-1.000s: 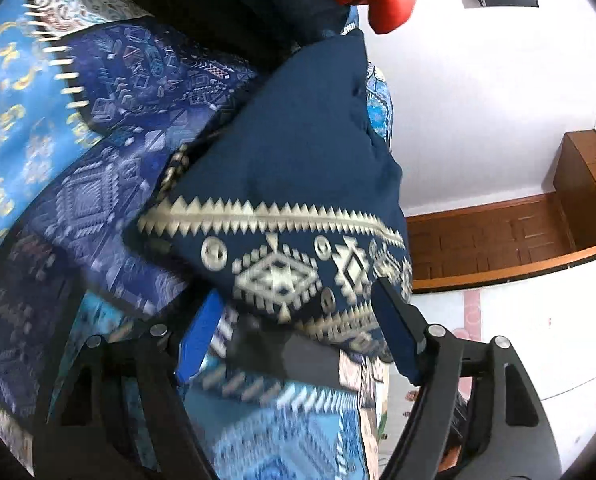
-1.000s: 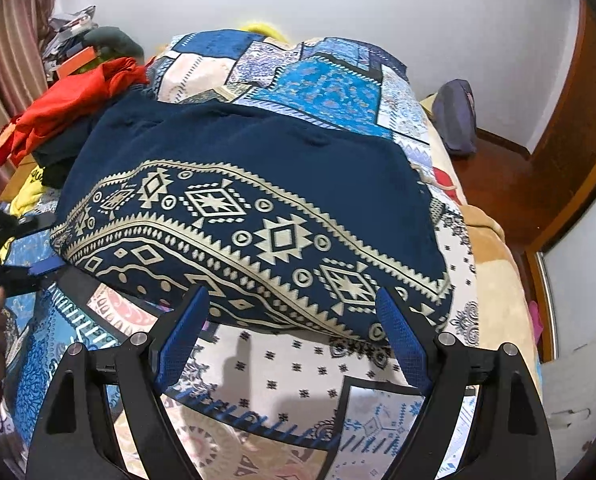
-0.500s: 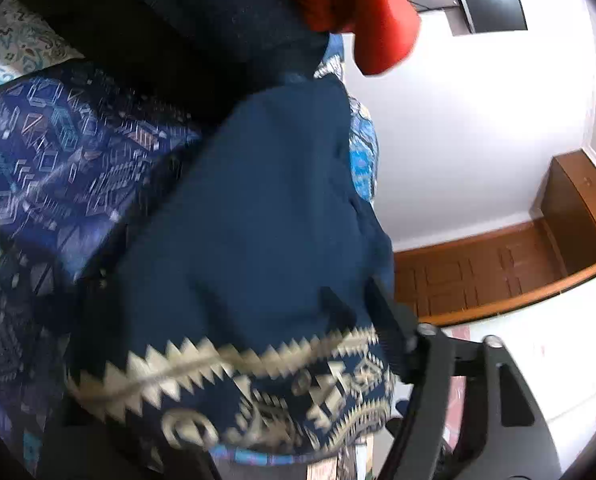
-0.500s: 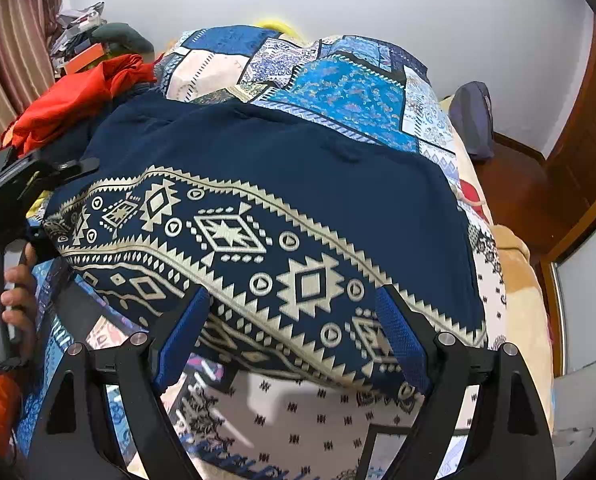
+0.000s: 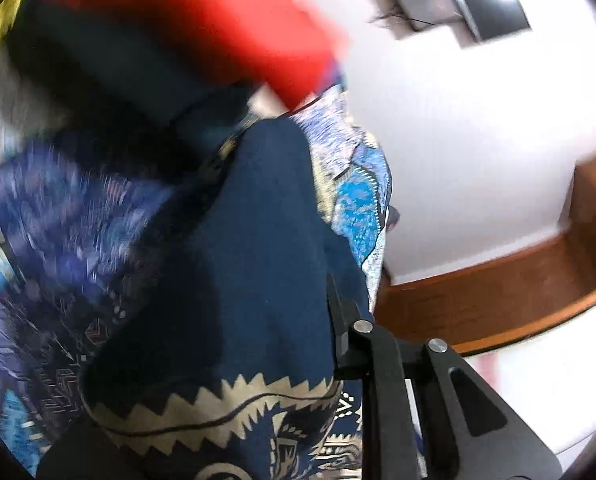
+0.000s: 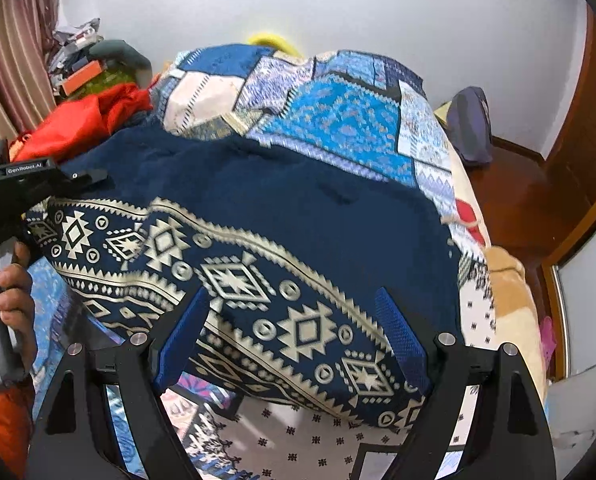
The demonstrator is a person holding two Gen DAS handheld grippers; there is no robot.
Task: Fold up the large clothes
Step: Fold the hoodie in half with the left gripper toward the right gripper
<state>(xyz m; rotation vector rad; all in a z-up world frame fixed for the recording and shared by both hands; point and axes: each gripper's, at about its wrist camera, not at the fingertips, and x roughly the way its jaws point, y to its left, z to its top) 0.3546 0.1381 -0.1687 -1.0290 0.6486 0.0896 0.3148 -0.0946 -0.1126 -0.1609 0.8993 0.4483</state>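
A navy garment (image 6: 298, 208) with a cream geometric border lies across the patchwork bed. Its left corner is lifted off the bed in my left gripper (image 6: 86, 178), which a hand holds at the left edge. In the left wrist view the cloth (image 5: 250, 280) drapes over that gripper (image 5: 298, 320) and hides one finger. Its jaws are closing with the fabric between them. My right gripper (image 6: 294, 336) stands open near the garment's front hem. The patterned border lies between its blue pads, which do not touch it.
The patchwork bedspread (image 6: 337, 120) covers the bed. Red clothes (image 6: 86, 120) are piled at the back left, with clutter and a curtain (image 6: 10, 60) behind. A purple bag (image 6: 471, 128) sits on the wooden floor to the right. A dark screen (image 5: 453, 4) hangs on the white wall.
The left gripper closed on the garment's corner and rose with it, so cloth now covers its view. The right gripper edged forward over the hem and stayed open.
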